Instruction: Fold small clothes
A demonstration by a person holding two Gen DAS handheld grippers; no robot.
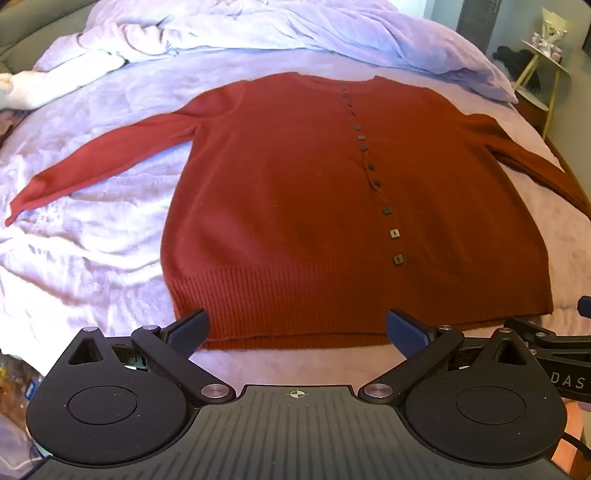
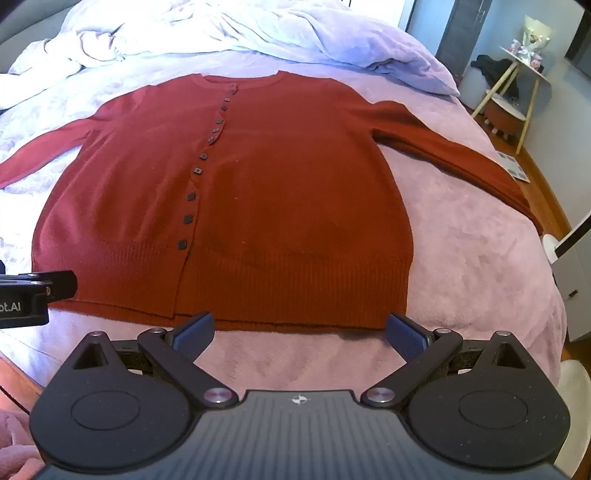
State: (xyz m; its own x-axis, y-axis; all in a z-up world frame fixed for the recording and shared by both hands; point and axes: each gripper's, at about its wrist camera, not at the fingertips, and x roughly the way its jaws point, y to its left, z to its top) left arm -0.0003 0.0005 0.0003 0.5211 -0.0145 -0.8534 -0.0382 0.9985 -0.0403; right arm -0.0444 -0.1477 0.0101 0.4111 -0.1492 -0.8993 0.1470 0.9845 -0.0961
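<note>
Bedspread (image 1: 92, 236), lilac, rumpled at left. Red cardigan (image 1: 295, 206) lies flat on it, buttoned, sleeves spread, hem nearest. Left gripper (image 1: 297, 332) hangs over the hem, jaws wide apart, empty. Right gripper (image 2: 300, 334) just beside it, likewise gaping, holding nothing.

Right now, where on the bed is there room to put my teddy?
Bare pink blanket lies right of the red cardigan, below its sleeve. A narrow strip runs between its hem and the open right claw. The rumpled duvet crowds the far end.
</note>
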